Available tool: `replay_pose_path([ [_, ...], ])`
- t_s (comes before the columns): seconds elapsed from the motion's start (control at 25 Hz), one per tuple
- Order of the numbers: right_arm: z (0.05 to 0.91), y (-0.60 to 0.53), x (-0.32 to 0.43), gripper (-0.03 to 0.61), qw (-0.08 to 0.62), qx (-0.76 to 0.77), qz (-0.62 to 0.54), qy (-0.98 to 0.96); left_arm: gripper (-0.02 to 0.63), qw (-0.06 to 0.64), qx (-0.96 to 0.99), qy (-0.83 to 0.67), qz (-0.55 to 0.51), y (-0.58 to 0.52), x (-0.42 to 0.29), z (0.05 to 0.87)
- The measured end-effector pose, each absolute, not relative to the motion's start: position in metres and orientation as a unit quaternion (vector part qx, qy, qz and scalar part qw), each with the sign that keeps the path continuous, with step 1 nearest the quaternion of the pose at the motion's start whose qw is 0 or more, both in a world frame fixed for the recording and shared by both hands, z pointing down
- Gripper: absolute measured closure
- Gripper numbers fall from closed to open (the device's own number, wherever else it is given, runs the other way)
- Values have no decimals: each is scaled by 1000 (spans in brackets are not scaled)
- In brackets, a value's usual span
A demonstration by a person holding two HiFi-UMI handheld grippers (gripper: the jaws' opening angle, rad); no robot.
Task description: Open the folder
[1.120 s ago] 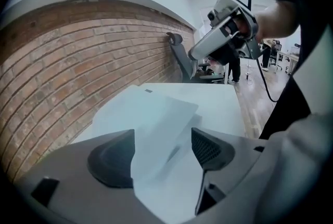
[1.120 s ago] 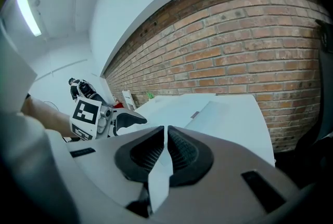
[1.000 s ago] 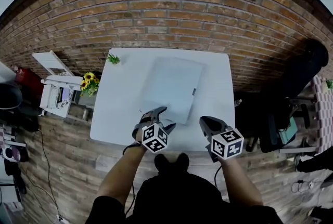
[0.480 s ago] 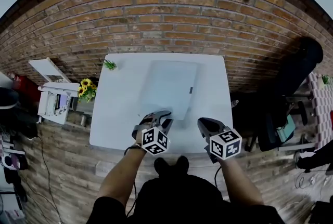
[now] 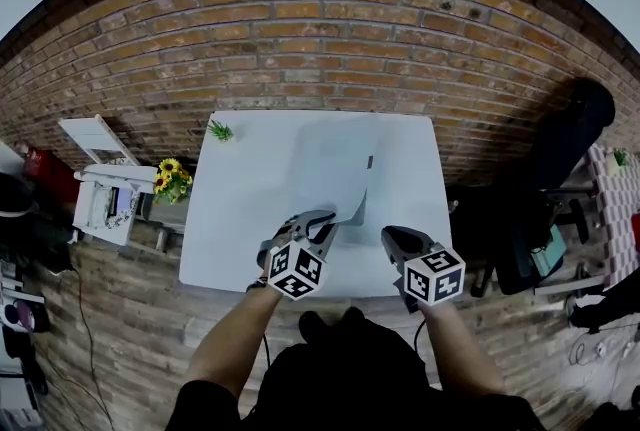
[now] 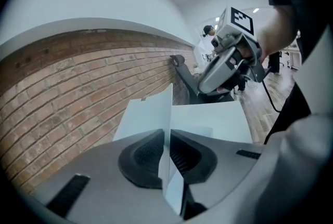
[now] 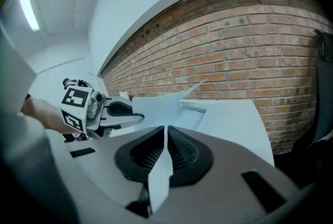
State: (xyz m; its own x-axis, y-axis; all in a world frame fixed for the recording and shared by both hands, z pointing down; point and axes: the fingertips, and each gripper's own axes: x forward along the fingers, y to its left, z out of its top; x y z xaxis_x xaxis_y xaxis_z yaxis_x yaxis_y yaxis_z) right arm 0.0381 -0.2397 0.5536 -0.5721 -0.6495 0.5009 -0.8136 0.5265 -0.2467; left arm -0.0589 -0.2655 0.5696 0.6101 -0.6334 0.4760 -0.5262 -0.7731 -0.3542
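Note:
A pale blue-grey folder (image 5: 335, 164) lies on the white table (image 5: 235, 209). Its top cover (image 6: 148, 114) is raised at the near corner and curls up off the rest. My left gripper (image 5: 328, 219) pinches that cover's corner between its closing jaws, with the sheet standing upright between the pads (image 6: 151, 150). My right gripper (image 5: 388, 235) sits just right of the folder's near right corner at the table's front edge. It is shut with a thin pale sheet of the folder's lower part (image 7: 195, 114) between its pads (image 7: 182, 151). The left gripper (image 7: 118, 108) also shows in the right gripper view, holding the raised cover.
A brick wall (image 5: 320, 39) runs behind the table. A small green plant (image 5: 219, 130) sits at the table's far left corner. Left of the table stand yellow flowers (image 5: 170, 169) and a white rack (image 5: 105, 199). A dark chair (image 5: 560, 159) stands to the right.
My left gripper went from open at the folder's near edge to shut on the cover's corner and rose, lifting that corner off the table. The right gripper stayed put.

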Motion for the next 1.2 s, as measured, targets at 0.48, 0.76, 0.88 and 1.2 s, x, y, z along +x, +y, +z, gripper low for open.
replay_pose_path([
  [0.48, 608, -256, 41, 496, 233, 428, 257, -835, 575, 46, -890, 379, -251, -272, -89, 553],
  [0.76, 645, -270, 15, 448, 267, 385, 277, -839, 578, -1, -879, 429, -210, -285, -107, 533],
  [0.88, 651, -282, 13, 443, 280, 385, 273, -836, 580, -21, -879, 440, -181, -288, -105, 521],
  [1.2, 678, -295, 33, 380, 345, 404, 288, -796, 580, -52, -859, 484, -159, -288, -125, 520],
])
